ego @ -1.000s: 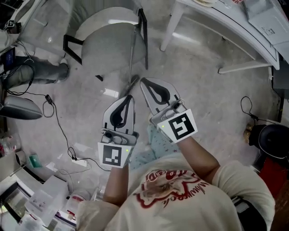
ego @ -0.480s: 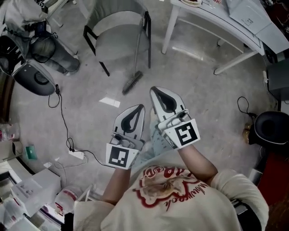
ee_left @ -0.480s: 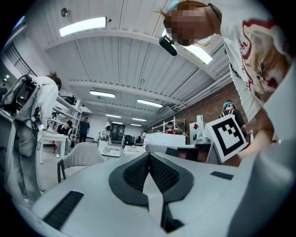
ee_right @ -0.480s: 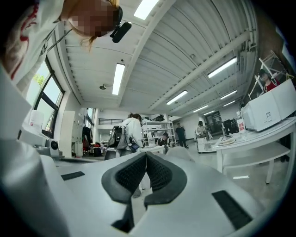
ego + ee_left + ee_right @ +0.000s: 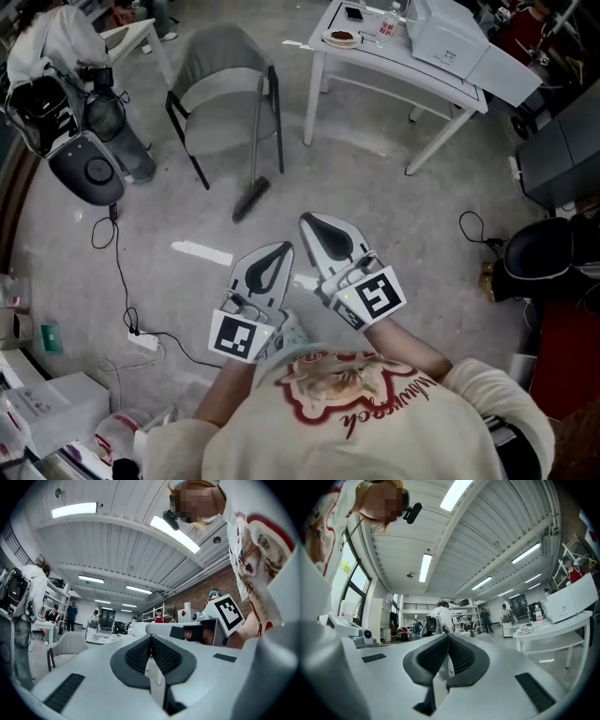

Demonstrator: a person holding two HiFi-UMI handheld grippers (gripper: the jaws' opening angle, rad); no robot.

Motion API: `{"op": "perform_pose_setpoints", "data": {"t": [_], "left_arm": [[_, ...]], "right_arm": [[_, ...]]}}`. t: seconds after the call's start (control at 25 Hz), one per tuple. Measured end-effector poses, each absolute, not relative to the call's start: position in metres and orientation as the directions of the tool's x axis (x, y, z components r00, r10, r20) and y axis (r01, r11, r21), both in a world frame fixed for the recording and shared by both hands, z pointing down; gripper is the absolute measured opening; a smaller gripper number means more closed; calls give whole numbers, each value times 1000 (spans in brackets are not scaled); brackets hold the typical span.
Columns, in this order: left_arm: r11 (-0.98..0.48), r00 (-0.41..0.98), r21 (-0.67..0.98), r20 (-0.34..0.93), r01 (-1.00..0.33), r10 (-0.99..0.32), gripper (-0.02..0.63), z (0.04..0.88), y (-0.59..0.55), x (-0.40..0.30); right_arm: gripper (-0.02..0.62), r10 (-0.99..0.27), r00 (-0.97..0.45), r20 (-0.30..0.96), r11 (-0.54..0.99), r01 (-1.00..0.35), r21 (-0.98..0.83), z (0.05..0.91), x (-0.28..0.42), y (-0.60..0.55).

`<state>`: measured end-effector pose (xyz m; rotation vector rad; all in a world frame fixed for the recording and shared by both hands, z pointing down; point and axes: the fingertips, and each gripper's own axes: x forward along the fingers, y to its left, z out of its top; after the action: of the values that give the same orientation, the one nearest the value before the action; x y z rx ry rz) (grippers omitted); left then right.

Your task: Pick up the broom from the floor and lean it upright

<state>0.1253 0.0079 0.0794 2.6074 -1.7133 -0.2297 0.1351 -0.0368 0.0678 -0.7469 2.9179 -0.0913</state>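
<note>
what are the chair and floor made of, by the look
Chair: grey matte shell, probably moulded plastic or fabric-covered; thin black legs look like painted metal tube. Floor: mottled grey with faint sheen, likely polished concrete.

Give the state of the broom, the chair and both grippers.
Broom: leaning upright against the chair, head on the floor.
Chair: standing upright.
Left gripper: shut, empty, away from the broom.
Right gripper: shut, empty, away from the broom.

Right tongs (image 5: 448, 641) closed, empty (white table (image 5: 555, 626) beyond).
</note>
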Motion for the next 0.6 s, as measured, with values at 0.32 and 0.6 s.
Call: {"op": "perform_pose_setpoints", "data": {"t": [0.32,0.6], "left_arm": [[-361,351,65,-127,-930,-928,21,79,66,223],[-361,353,88,-95,-928,-931,21,81,131,301]], "right_arm": [[25,-470,-863,-184,879,-476,-10,44,249,39],[25,-405,-901,-154,911,-411,12,58,299,106]]}}
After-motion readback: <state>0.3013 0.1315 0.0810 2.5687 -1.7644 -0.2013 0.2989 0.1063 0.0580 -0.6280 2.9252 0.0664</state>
